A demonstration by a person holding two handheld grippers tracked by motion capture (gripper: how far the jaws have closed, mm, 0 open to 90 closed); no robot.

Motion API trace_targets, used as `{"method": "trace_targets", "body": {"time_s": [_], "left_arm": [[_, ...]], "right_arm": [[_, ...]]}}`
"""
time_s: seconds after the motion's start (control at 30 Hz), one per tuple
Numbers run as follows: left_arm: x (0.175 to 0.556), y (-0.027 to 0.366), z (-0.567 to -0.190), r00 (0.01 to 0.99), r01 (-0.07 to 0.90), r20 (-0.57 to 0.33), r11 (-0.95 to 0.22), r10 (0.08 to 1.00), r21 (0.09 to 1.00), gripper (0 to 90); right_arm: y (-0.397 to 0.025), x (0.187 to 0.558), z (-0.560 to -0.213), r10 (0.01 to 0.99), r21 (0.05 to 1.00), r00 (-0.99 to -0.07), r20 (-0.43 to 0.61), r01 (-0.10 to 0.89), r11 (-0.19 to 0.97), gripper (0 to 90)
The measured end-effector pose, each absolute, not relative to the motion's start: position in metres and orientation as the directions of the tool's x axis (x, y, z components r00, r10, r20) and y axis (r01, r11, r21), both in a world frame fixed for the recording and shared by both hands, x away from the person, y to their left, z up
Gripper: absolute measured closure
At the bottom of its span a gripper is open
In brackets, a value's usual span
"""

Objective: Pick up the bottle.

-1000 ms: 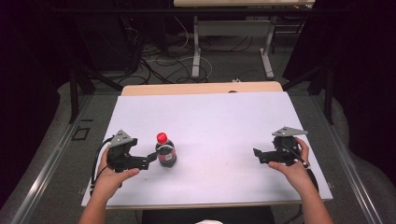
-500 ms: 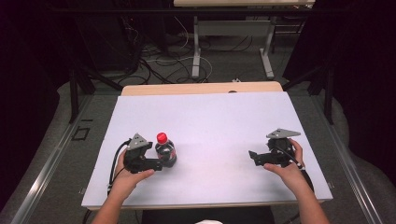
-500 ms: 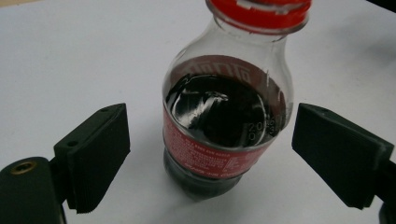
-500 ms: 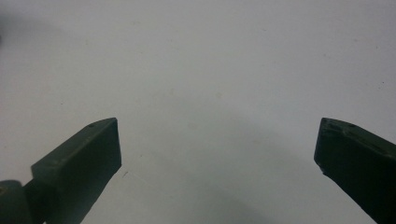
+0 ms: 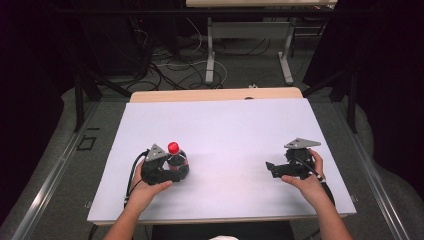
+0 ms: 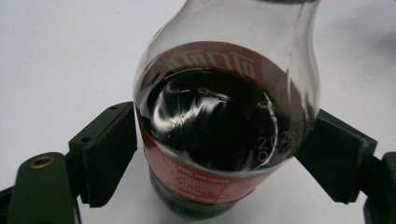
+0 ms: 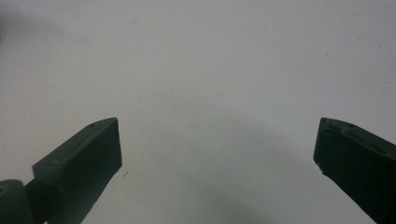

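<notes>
A small clear bottle [image 5: 173, 149] with a red cap, a red label and dark drink stands upright on the white table [image 5: 225, 125], left of the middle. My left gripper [image 5: 179, 168] has its jaws around the bottle's lower body. In the left gripper view both ribbed pads [image 6: 109, 149] press against the sides of the bottle [image 6: 224, 116], so the left gripper [image 6: 219, 156] is shut on it. My right gripper [image 5: 270, 168] rests on the table at the right, apart from the bottle. Its jaws stand wide open over bare white surface in the right gripper view [image 7: 217, 144].
A wooden strip [image 5: 215, 94] runs along the table's far edge. Beyond it, cables [image 5: 170, 65] and desk legs [image 5: 210, 50] stand on the floor. A metal rail [image 5: 55, 170] runs along the left side of the table.
My left gripper slid right to the bottle and its jaws came in around the bottle's body. The right gripper shifted slightly left and toward the front edge.
</notes>
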State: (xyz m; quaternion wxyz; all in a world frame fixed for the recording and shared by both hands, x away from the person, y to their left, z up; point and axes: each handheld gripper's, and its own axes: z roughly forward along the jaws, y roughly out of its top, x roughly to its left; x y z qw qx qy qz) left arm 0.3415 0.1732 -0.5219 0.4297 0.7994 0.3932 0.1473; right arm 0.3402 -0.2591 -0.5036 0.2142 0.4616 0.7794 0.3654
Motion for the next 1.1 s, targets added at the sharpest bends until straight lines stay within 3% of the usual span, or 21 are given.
{"method": "trace_targets", "body": {"time_s": [0.27, 1.1], "left_arm": [[0.3406, 0.1731, -0.5233, 0.650, 0.484, -0.089, -0.320, 0.755, 0.815, 26.2], [0.3390, 0.1720, -0.5208, 0.647, 0.466, -0.051, -0.341, 0.761, 0.817, 29.0]], "right_arm": [[-0.2581, 0.3410, -0.5060, 0.875, 0.764, -0.483, 0.001, 0.565, 0.311, 0.8], [-0.2534, 0.3407, -0.5078, 0.871, 0.763, -0.490, -0.003, 0.562, 0.319, 2.6]]}}
